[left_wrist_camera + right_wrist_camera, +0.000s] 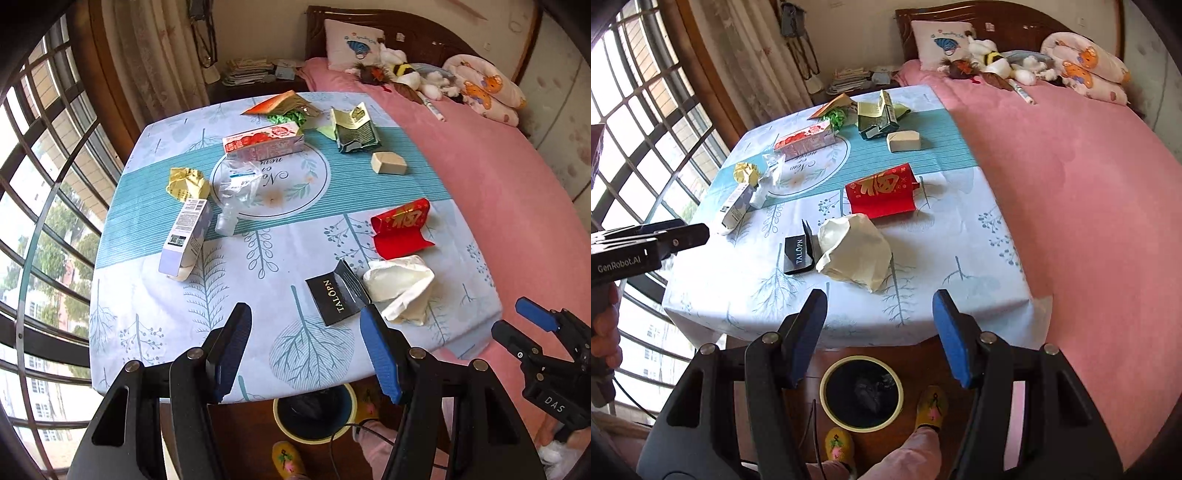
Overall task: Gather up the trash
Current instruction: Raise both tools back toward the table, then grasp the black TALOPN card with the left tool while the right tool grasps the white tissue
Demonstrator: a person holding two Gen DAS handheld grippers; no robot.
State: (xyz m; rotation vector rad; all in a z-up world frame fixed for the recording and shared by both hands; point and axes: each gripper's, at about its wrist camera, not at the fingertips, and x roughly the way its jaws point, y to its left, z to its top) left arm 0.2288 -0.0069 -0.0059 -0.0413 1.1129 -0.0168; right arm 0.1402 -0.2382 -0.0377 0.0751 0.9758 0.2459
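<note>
The table's (746,295) near edge lay bare; a black card (798,254) and crumpled tissue (855,251) blocked farther reach.

Black tongs (879,336), blue pads (951,332), silver screws.

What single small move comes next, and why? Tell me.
Probably lower the open right tongs onto the crumpled white paper: it lies nearest them at the table's front edge, and the bin stands just below.
</note>
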